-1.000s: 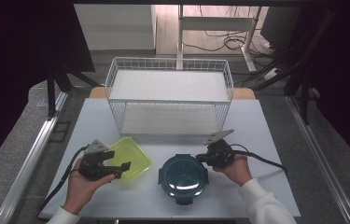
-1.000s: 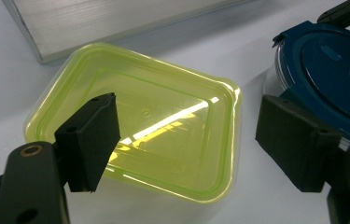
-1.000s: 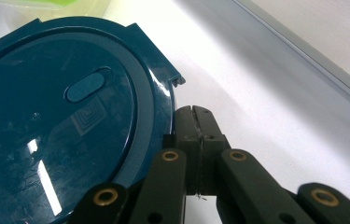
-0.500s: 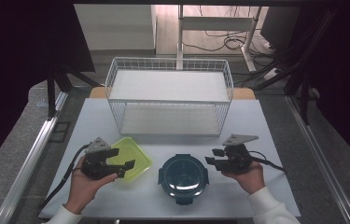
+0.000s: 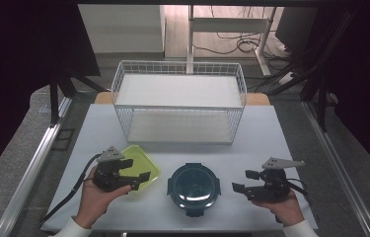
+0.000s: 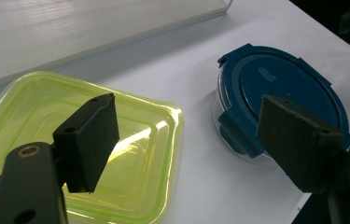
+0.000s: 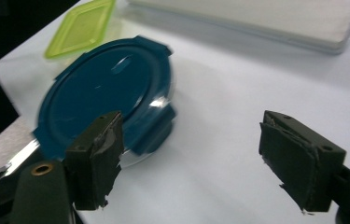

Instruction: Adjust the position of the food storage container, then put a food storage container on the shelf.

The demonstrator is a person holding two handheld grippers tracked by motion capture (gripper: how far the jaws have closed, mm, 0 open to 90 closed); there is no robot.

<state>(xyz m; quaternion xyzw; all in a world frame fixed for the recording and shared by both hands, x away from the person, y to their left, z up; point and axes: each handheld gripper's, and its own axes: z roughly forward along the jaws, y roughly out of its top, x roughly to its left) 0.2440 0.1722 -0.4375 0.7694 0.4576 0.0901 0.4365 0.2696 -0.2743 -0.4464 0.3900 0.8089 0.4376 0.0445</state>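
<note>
Now both grippers hang free beside the containers, nothing held.
Right gripper [image 5: 241, 180], jaws just opened and empty, sits apart from the lidded blue container [image 5: 194, 185] near the desk's front edge; left gripper [image 5: 140, 178] gapes over the green lid [image 5: 145, 163]. Basket [image 5: 178, 106] holds nothing yet.

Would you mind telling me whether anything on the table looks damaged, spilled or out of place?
Nothing is spilled or knocked over. The one oddity is wear: the pads of the right gripper look frayed and ragged at their edges. The round blue-lidded container and the green lid lie flat, and the wire basket stands square.
</note>
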